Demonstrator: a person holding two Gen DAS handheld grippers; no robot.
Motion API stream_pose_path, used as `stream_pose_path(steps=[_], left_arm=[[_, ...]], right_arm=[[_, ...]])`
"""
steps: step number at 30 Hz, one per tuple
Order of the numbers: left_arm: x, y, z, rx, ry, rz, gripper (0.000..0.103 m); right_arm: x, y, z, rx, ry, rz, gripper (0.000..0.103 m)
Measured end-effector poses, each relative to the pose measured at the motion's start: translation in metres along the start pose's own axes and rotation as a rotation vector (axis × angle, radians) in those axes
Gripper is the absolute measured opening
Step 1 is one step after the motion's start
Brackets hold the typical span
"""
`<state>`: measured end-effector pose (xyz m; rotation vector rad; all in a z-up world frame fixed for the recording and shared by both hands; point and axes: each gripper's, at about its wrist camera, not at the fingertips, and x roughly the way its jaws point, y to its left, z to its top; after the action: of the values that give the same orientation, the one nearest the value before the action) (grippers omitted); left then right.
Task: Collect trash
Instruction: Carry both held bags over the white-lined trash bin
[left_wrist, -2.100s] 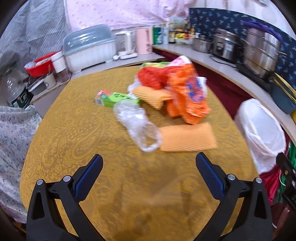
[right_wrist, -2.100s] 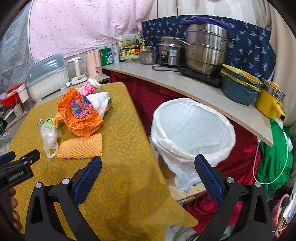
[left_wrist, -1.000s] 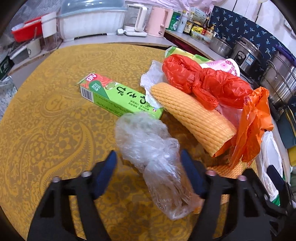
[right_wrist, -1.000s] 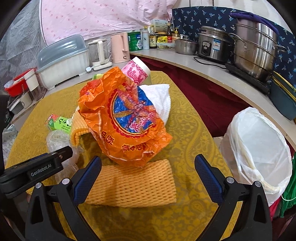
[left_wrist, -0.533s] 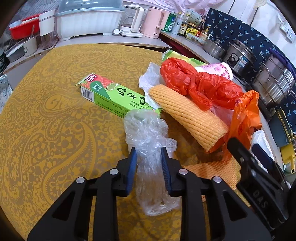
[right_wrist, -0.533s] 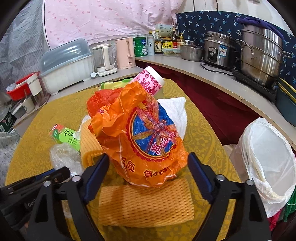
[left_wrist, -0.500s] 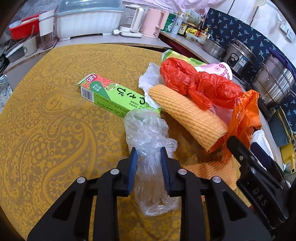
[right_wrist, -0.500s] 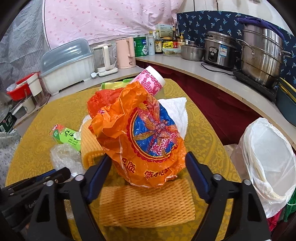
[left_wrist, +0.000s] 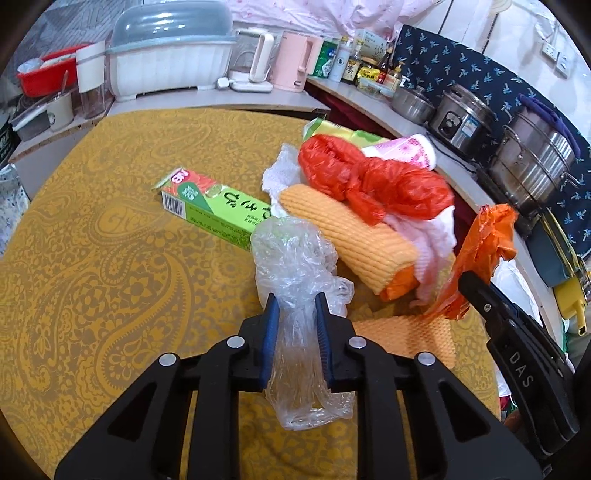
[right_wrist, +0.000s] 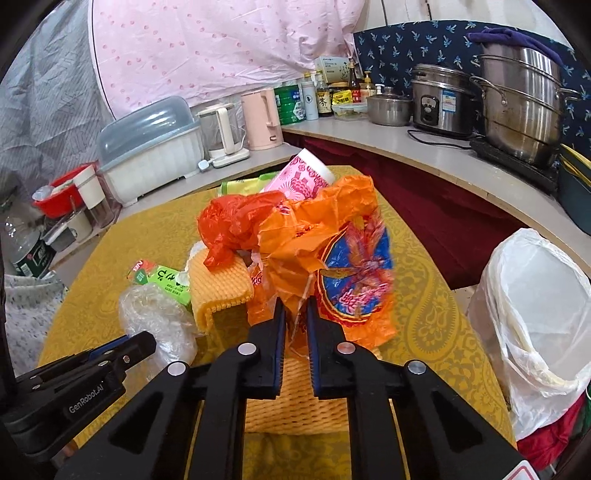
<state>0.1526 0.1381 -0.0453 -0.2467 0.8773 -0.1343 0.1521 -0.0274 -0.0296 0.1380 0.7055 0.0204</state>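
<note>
From the left wrist we see our left gripper (left_wrist: 295, 325), jaws closing, pinching the clear plastic bag (left_wrist: 295, 258) at six o'clock on the yellow table (left_wrist: 92, 258); the green box (left_wrist: 218, 206) lies at ten o'clock of it. From the right wrist, our right gripper (right_wrist: 295, 332) clamps the orange bag (right_wrist: 332, 240); the white-lined bin (right_wrist: 532, 295) stands at three o'clock.

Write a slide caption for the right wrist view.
Right gripper pinches the orange printed bag beside the white-lined bin.
</note>
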Motion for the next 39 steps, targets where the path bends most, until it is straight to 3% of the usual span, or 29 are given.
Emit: stream_pose_path(steps=[14,28,39], left_arm=[[-0.059,-0.053,-0.004,0.087,-0.097,-0.048,0.018],[-0.078,-0.172,-0.016,0.273,-0.137,-0.191,0.018],[-0.057,-0.266,-0.021,0.395,-0.109,-0.337,0.019]], right_arm=[[-0.075,-0.045,0.001,0.086,-0.121,-0.023,0.009],[-0.134,-0.13,-0.005,0.226,-0.221,-0.122,0.009],[-0.144,-0.218,-0.009,0.319,-0.24,-0.233,0.009]])
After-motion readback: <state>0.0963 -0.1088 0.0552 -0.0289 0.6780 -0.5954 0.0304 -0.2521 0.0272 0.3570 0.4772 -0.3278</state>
